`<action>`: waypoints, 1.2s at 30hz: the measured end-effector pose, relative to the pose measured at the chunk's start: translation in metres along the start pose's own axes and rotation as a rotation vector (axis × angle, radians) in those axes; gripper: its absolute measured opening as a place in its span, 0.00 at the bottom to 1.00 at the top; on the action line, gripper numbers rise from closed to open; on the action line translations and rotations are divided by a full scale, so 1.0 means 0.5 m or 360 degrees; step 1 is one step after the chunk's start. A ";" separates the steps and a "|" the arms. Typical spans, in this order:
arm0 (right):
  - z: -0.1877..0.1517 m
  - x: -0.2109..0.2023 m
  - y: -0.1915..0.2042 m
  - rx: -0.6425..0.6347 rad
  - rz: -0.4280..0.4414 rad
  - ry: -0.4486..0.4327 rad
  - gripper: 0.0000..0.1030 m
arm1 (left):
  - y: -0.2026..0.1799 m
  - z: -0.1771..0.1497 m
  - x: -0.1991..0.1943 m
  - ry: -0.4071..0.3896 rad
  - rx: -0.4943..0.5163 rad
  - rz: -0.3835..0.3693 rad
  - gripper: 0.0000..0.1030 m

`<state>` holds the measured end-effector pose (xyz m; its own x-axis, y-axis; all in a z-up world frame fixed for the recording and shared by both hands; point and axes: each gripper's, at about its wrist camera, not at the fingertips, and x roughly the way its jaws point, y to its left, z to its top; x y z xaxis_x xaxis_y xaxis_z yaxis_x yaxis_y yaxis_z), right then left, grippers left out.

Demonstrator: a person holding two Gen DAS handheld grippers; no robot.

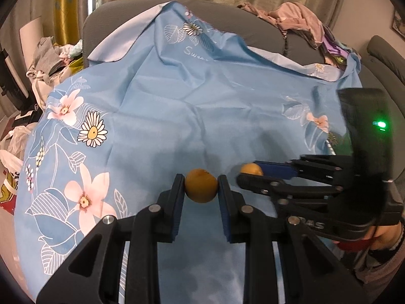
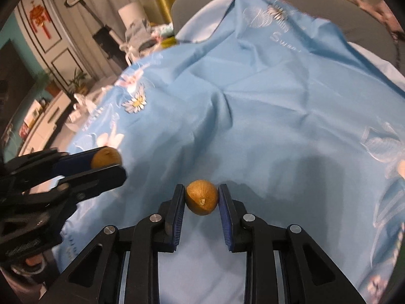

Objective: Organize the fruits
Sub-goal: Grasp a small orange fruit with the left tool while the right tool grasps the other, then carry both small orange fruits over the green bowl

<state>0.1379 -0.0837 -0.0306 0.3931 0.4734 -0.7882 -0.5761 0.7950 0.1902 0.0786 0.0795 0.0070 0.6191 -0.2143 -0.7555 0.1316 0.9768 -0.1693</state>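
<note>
A blue floral cloth (image 1: pixel 202 96) drapes a grey sofa (image 1: pixel 121 12) in a cluttered room. Each gripper clamps a small orange fruit in closed jaws above the cloth's near edge: left gripper (image 1: pixel 201 190), fruit (image 1: pixel 201 188); right gripper (image 2: pixel 201 198), second fruit (image 2: pixel 201 197), apparently lifted for carrying elsewhere.

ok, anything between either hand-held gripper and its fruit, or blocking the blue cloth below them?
No. The left hand-held gripper already clamps one orange fruit, the right hand-held gripper the other fruit. Only bare blue floral cloth shows beneath; no destination container is visible.
</note>
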 end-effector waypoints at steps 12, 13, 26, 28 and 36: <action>-0.127 -0.161 -0.034 0.0213 -0.0019 -0.0191 0.27 | -0.116 -0.031 -0.033 0.0010 0.0148 -0.0119 0.25; -0.139 -0.174 -0.036 0.0227 -0.0025 -0.0204 0.27 | -0.128 -0.034 -0.034 0.0015 0.0164 -0.0129 0.25; -0.220 -0.305 -0.085 0.0378 -0.0098 -0.0415 0.27 | -0.263 -0.038 -0.048 0.0034 0.0345 -0.0246 0.25; -0.231 -0.322 -0.094 0.0397 -0.0107 -0.0447 0.27 | -0.285 -0.036 -0.050 0.0033 0.0376 -0.0264 0.25; -0.273 -0.392 -0.139 0.0487 -0.0170 -0.0580 0.27 | -0.393 -0.018 -0.051 0.0009 0.0517 -0.0352 0.25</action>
<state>0.0031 -0.2838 0.0308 0.6951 0.4419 -0.5671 -0.3034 0.8954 0.3259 0.0300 -0.1071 0.0537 0.5441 -0.4191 -0.7269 0.5000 0.8576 -0.1202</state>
